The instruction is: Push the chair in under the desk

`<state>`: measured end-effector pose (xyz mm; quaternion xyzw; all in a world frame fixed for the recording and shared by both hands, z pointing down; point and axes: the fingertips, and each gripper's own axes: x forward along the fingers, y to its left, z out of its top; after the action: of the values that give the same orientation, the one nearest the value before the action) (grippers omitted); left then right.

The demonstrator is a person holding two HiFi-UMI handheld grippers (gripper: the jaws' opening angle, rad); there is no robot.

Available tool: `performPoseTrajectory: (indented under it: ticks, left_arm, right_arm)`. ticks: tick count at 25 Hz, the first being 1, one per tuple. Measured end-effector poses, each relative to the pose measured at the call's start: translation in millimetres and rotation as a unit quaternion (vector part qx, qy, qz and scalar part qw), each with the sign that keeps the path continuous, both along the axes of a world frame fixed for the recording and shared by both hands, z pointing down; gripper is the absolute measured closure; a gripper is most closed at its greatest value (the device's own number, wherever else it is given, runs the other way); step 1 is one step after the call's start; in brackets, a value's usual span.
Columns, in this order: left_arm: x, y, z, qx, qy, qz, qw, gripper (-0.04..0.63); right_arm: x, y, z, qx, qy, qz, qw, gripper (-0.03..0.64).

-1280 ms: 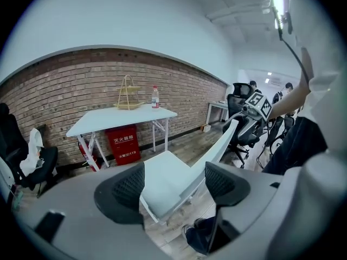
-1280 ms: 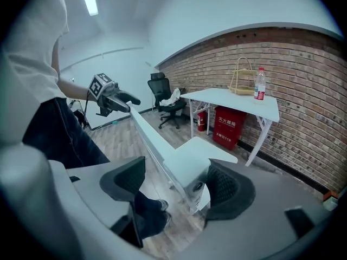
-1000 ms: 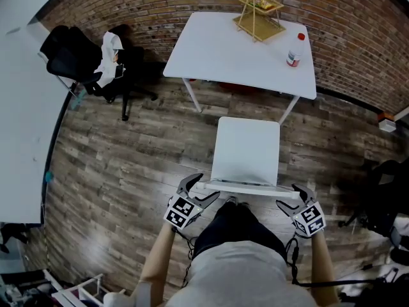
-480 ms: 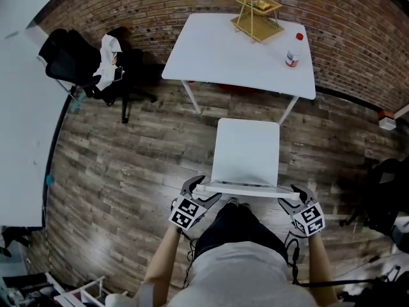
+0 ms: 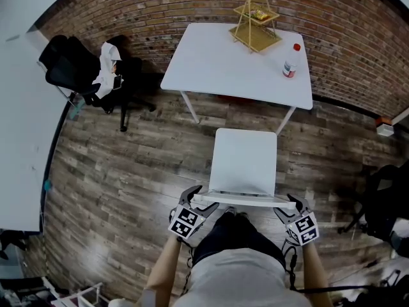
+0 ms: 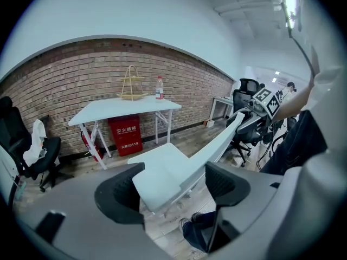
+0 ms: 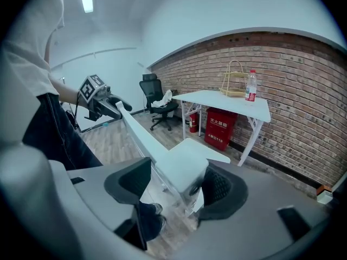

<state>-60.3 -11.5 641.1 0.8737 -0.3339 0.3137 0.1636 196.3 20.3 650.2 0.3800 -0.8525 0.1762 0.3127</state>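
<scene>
Head view
- Chair position: chair (image 5: 245, 158) stands on the wood floor at frame centre. Its front edge is just below the near edge of the desk (image 5: 223, 62), and the seat is not yet under it.
- Progress: grip taken, by my reading; the whole push is left to do.
- Facing: seat front points up-frame, square to the desk. The seat's long axis runs up-down and the backrest rail left-right.
- Left gripper (image 5: 193, 196): at the rail's left end.
- Right gripper (image 5: 289, 202): at the rail's right end.

Left gripper view
- Jaws: left gripper (image 6: 174, 186) is set fairly wide, with the end of the chair (image 6: 162, 172) backrest filling the gap. The pads look pressed on it.
- Heading: rail slants away to upper right; desk (image 6: 124, 104) is well ahead at centre left.

Right gripper view
- Jaws: right gripper (image 7: 176, 186) has just been closing. The corner of the chair (image 7: 181, 167) backrest sits between the jaws, held wide.
- Heading: rail runs to upper left; desk (image 7: 227, 99) is ahead at upper right, apart from the seat.
</scene>
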Motion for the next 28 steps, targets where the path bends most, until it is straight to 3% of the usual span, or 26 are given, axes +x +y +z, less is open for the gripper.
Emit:
performPoseTrajectory:
  ticks: [28]
  left_arm:
    - [9,-89,1,0.014,-0.016,-0.027,0.9994,0.229]
  right_arm:
    - [8,-97,-7,0.023,0.004,-0.007,1.000,0.333]
